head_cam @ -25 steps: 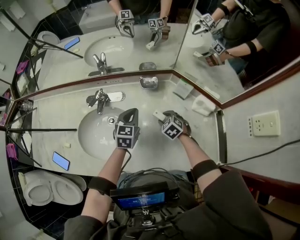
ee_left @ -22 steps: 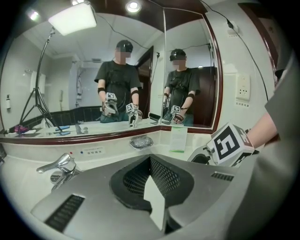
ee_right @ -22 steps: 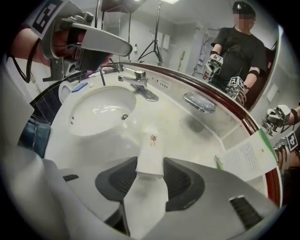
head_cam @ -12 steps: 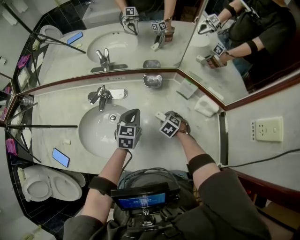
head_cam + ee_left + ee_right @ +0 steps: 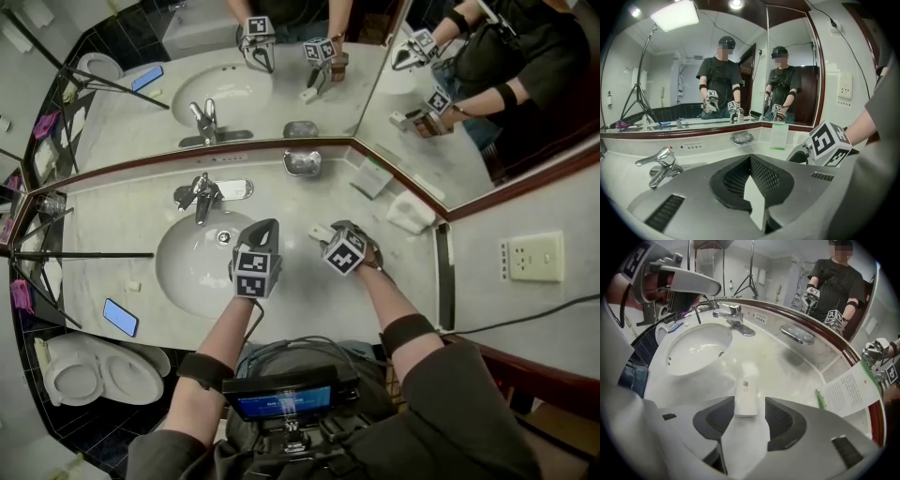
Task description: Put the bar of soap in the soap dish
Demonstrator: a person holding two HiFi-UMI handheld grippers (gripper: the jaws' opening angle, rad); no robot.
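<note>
Now the small white rectangular bar of soap [image 5: 746, 399], with a small printed mark on its top, lies flat on the pale polished stone table [image 5: 787, 376]. It is just beside the rim of the round white basin [image 5: 696, 352] and well apart from the shallow metal soap dish [image 5: 798, 334], which sits at the back below the mirror. The right tongs [image 5: 749, 405] point steeply down over the bar with their jaws wide — they have just been opening. The bar's near end lies in the gap between the dark pads, and neither pad presses on it. The left tongs [image 5: 751, 161] are closed tight on nothing and held near the basin.

The bar looks stiff and light, so a modest squeeze should carry it. Whether it is wrapped or bare I cannot tell, but either way it is likely slick against the pads and on the stone. The best hold seems to be across its narrow width — on the two long sides near the middle — so it does not swing. It lies low, so the pad tips would need to come almost down to the table.
</note>
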